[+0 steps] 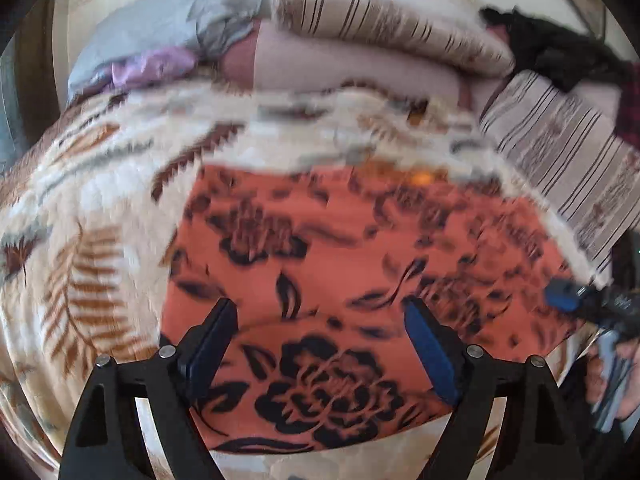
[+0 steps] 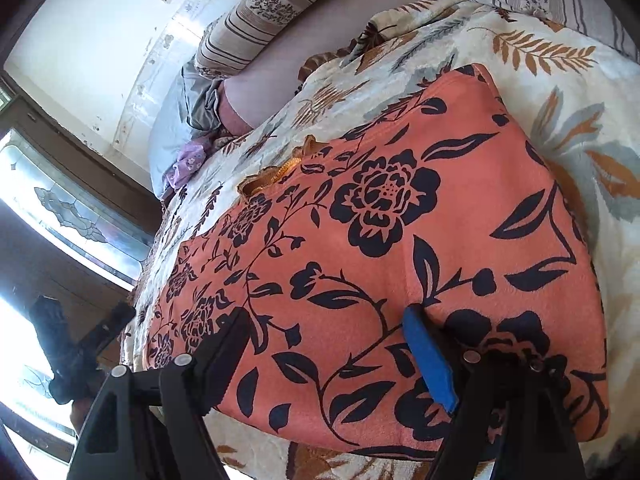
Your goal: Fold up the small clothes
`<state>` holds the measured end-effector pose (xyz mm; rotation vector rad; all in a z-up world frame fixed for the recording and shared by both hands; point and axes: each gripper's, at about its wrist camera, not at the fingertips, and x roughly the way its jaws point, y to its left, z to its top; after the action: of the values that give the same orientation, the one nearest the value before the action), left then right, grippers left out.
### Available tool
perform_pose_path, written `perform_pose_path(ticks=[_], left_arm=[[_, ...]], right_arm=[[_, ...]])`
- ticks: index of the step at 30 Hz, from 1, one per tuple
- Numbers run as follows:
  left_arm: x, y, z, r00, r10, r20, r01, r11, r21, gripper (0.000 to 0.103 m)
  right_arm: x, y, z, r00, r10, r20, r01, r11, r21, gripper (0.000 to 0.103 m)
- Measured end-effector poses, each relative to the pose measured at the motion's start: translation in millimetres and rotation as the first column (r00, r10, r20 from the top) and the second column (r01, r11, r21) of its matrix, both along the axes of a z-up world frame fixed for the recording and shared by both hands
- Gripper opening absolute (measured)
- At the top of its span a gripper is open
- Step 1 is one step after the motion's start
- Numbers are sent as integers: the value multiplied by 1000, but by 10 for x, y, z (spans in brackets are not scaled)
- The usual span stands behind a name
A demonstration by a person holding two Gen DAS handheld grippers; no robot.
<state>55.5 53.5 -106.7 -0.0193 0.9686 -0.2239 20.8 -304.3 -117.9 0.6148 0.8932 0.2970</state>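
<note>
An orange garment with black flowers [image 1: 328,264] lies spread flat on a cream leaf-print blanket [image 1: 92,216] on a bed. It also shows in the right wrist view [image 2: 400,248], with an orange lace trim [image 2: 280,170] at its far edge. My left gripper [image 1: 318,308] is open, just above the garment's near part, holding nothing. My right gripper [image 2: 328,320] is open over the garment's near edge, holding nothing. The right gripper shows at the right edge of the left wrist view [image 1: 592,300]. The left gripper shows as a dark shape in the right wrist view [image 2: 80,344].
Striped pillows [image 1: 384,28] and a folded pink quilt [image 1: 344,64] lie at the head of the bed. Grey and purple cloths [image 1: 160,44] sit at the far left, dark clothes [image 1: 560,52] at the far right. A window [image 2: 60,208] is beside the bed.
</note>
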Motion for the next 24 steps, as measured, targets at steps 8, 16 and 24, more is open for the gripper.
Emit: perform_pose_path(ticks=[8, 16, 24], left_arm=[[-158, -152, -62, 994, -44, 99, 30, 989, 142, 90], [-191, -174, -102, 990, -45, 134, 24, 987, 158, 92], [-223, -172, -133, 984, -31, 176, 0, 985, 174, 99]], right_arm=[[-11, 44, 2, 1000, -7, 14, 8, 1000, -30, 81], [-26, 77, 9, 1000, -5, 23, 6, 998, -62, 81], [-29, 84, 7, 1000, -2, 24, 3, 998, -67, 81]])
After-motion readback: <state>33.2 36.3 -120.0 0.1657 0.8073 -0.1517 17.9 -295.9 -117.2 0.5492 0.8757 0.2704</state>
